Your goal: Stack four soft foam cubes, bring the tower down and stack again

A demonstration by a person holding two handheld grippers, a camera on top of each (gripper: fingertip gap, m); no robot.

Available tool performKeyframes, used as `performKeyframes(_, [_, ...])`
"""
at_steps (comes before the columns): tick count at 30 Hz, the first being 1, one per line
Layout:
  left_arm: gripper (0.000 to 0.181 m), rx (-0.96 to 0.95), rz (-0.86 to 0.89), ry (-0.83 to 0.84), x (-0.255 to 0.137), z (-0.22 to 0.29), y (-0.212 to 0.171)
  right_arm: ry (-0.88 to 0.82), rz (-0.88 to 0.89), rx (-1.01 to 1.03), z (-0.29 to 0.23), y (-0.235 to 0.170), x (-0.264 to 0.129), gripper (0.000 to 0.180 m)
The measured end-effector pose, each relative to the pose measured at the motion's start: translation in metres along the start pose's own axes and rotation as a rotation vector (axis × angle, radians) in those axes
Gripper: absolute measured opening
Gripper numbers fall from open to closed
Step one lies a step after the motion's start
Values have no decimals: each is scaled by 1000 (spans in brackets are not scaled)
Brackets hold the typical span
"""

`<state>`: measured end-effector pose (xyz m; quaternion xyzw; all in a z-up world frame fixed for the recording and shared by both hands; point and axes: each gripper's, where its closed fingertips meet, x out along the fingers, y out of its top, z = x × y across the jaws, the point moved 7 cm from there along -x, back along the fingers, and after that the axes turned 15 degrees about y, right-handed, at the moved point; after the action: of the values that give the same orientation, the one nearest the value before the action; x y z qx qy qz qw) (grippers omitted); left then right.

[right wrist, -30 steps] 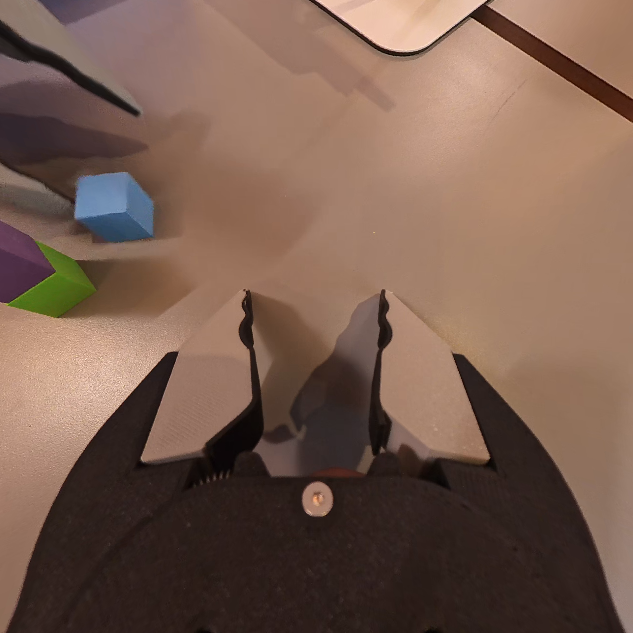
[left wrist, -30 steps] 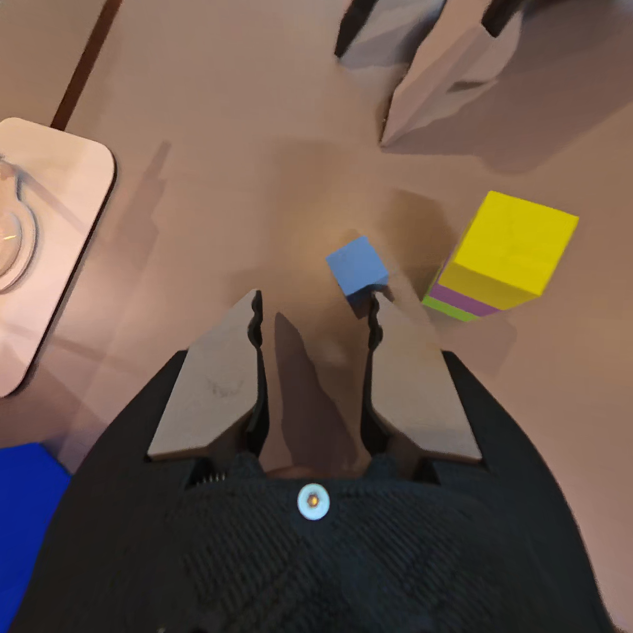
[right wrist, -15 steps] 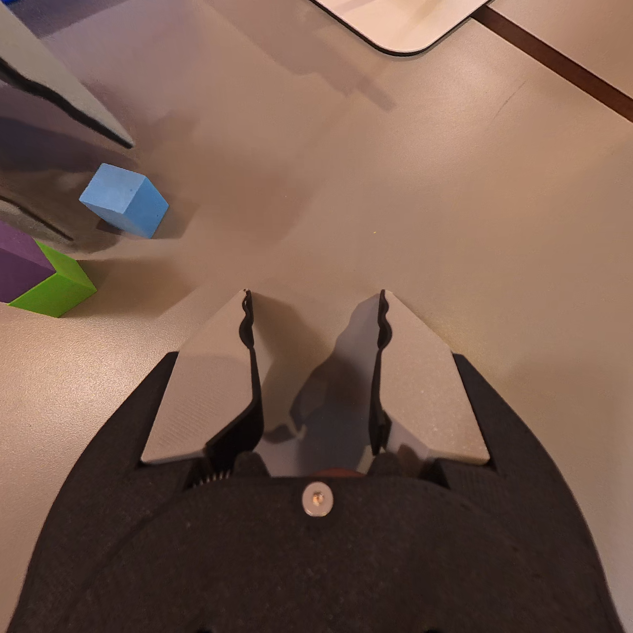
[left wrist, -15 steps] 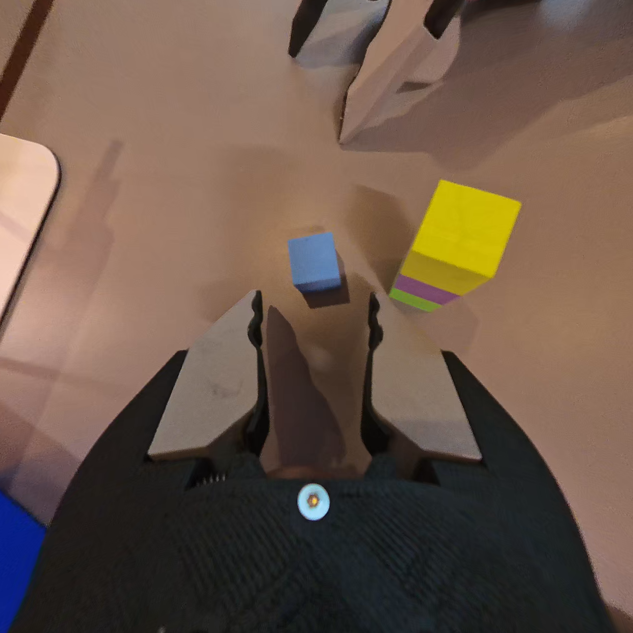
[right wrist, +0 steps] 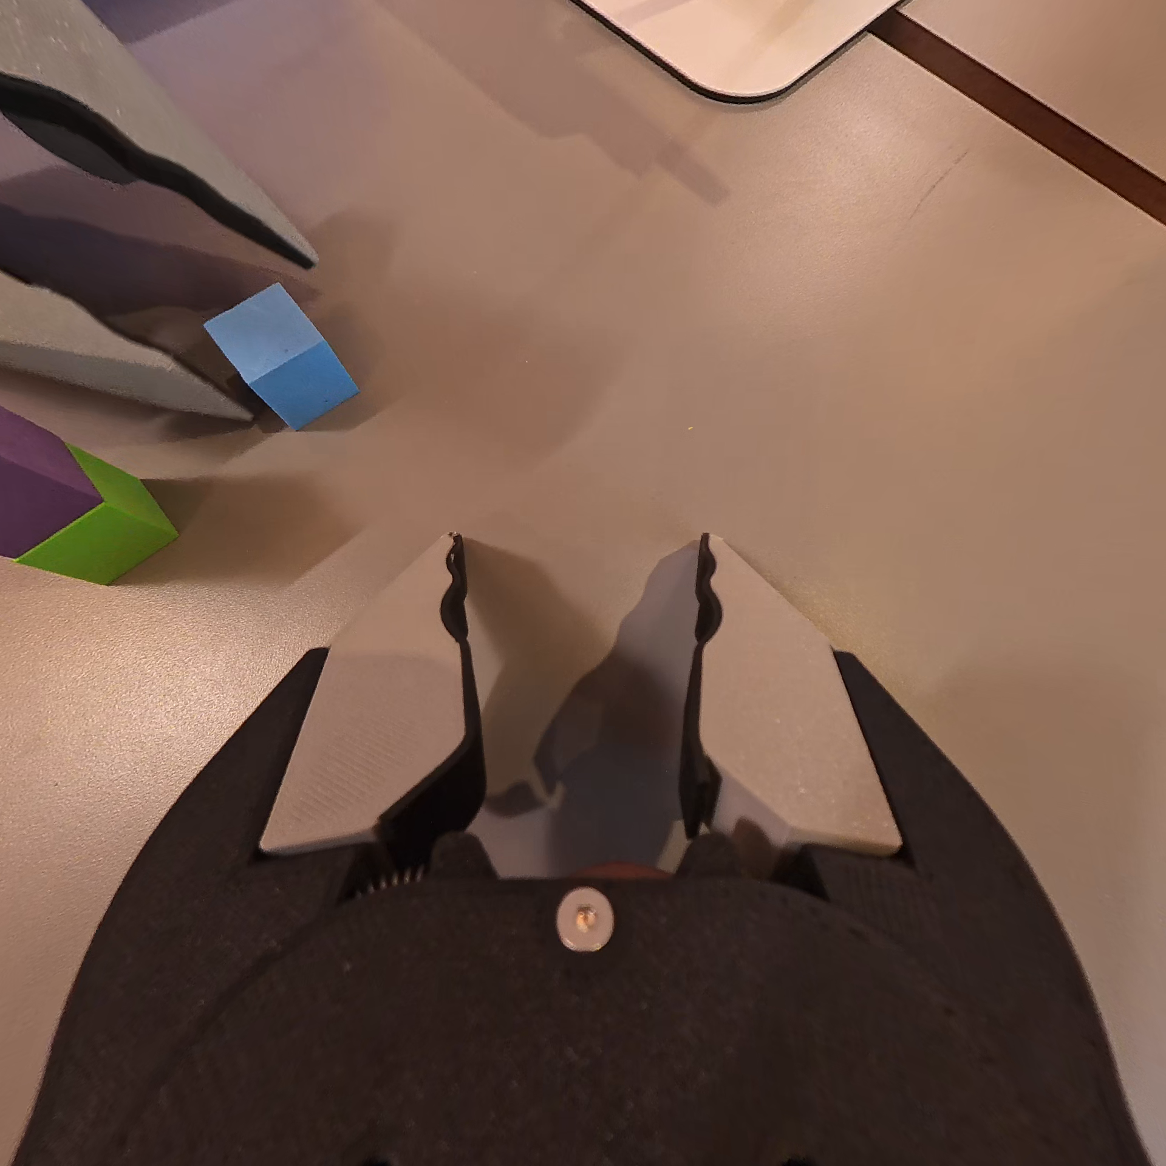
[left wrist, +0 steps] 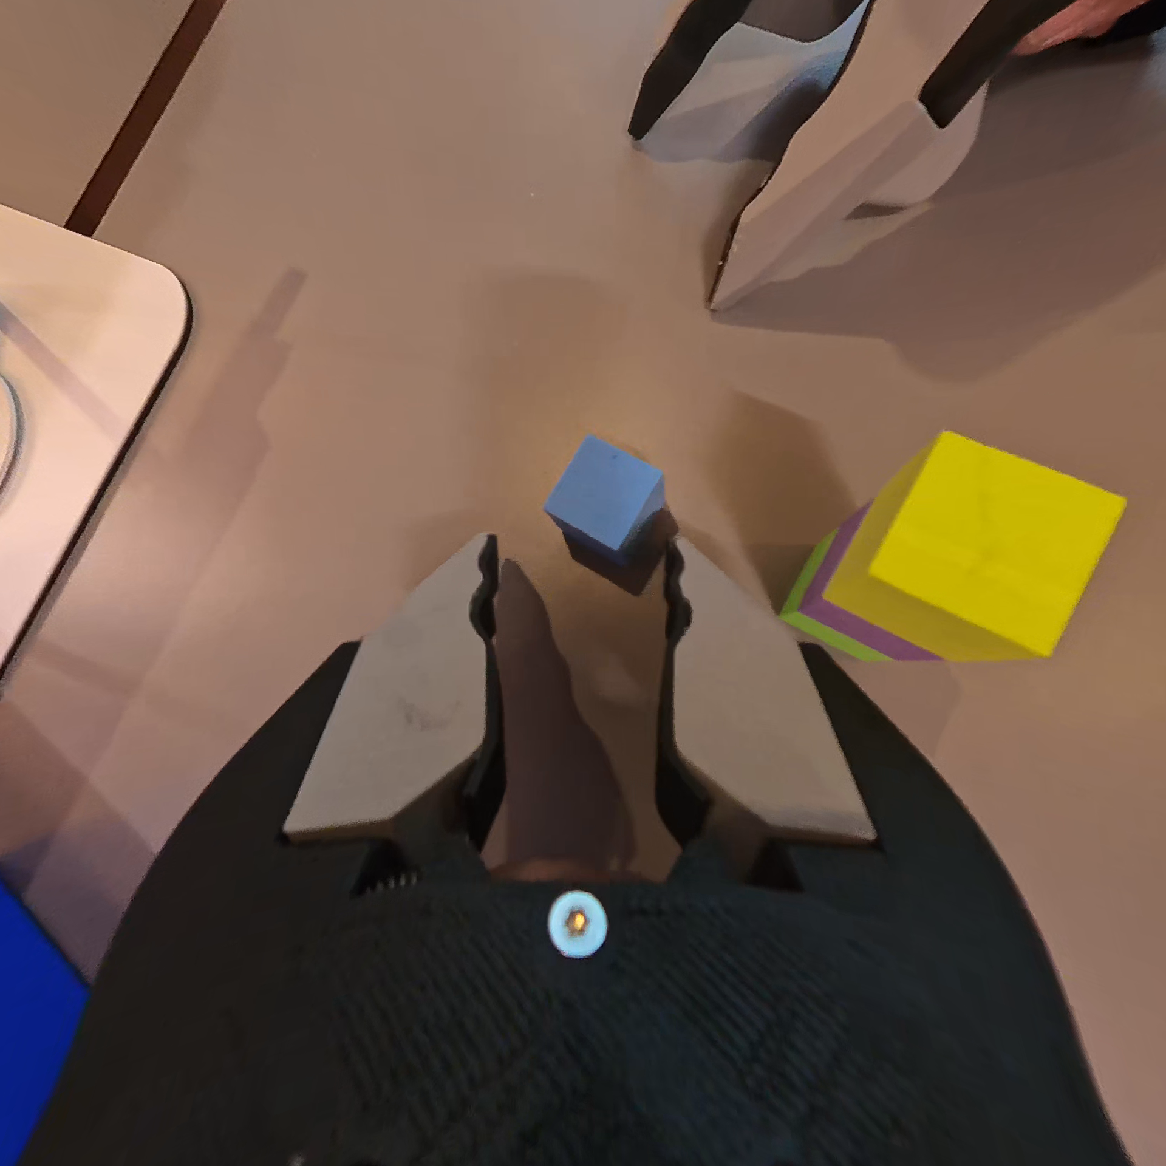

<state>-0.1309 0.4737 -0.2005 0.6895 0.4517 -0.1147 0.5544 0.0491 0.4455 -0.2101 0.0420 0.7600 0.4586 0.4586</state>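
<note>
A small blue foam cube [left wrist: 606, 498] lies tilted on the table, just ahead of my left gripper [left wrist: 577, 547], close to its right fingertip. My left gripper is open and empty. To the right stands a stack: a yellow cube [left wrist: 990, 536] on a purple cube [left wrist: 842, 599] on a green cube [left wrist: 804, 599]. My right gripper [right wrist: 579, 541] is open and empty over bare table. In the right wrist view the blue cube [right wrist: 281, 356] leans by the left gripper's fingers [right wrist: 126, 372], with the purple cube [right wrist: 38, 479] and green cube [right wrist: 107, 524] at the left edge. The yellow cube is out of that view.
A pale board with a rounded corner [left wrist: 76, 353] lies at the left and also shows in the right wrist view [right wrist: 744, 38]. A dark seam [left wrist: 145, 113] crosses the table behind it. A blue object [left wrist: 31, 984] is at the lower left. The right gripper [left wrist: 820, 158] stands beyond the stack. My left tips are roughly 9 cm from the yellow cube [left wrist: 990, 536].
My left gripper has closed in on the blue cube, and the cube has turned and tipped by the right fingertip. My right gripper has stayed in place, still open.
</note>
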Motion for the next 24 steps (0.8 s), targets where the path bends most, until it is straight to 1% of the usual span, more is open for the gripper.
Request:
performKeyframes(1, [54, -2, 2, -12, 0, 1, 0, 0, 0, 0, 0, 0, 0, 71])
performKeyframes(11, [57, 58, 78, -21, 4, 5, 6, 0, 0, 0, 0, 0, 0, 71])
performKeyframes(12, [52, 63, 79, -26, 4, 5, 5, 0, 0, 0, 0, 0, 0, 71])
performKeyframes(13, [39, 71, 81, -34, 5, 6, 4, 0, 0, 0, 0, 0, 0, 71])
performKeyframes(14, [32, 76, 85, -44, 4, 6, 4, 0, 0, 0, 0, 0, 0, 71])
performKeyframes(19, [30, 52, 93, -67, -4, -3, -1, 2, 0, 0, 0, 0, 0, 71])
performKeyframes(24, [30, -40, 147, -64, -27, -18, 0, 3, -1, -2, 0, 0, 0, 72])
